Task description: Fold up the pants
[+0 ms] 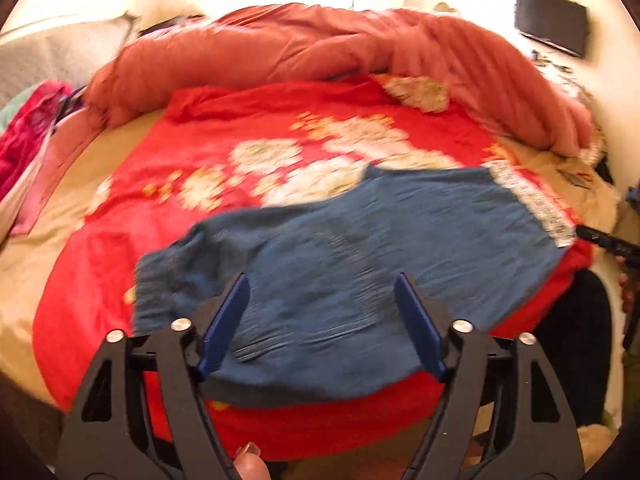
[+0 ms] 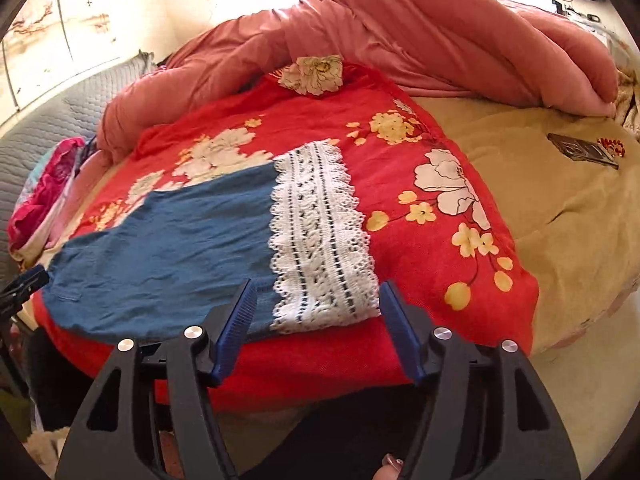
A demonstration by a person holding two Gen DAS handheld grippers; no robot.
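The blue pants (image 1: 360,232) (image 2: 168,240) lie flat, folded lengthwise, on a red flowered blanket (image 1: 260,120) (image 2: 420,140). A white lace hem (image 2: 320,232) (image 1: 532,204) ends them on the right. My left gripper (image 1: 320,280) hovers open over the waist end near the bed's front edge, with cloth showing between its blue fingers (image 1: 228,320) but not pinched. My right gripper (image 2: 318,286) stands open above the near corner of the lace hem, its pads off the cloth. Each gripper's tip shows at the edge of the other's view.
A bunched pink quilt (image 1: 280,48) (image 2: 400,20) runs along the far side of the bed. Pink clothes (image 1: 24,136) (image 2: 48,188) are piled at the left. Beige sheet (image 2: 540,200) lies to the right with a dark flat object (image 2: 580,148) on it.
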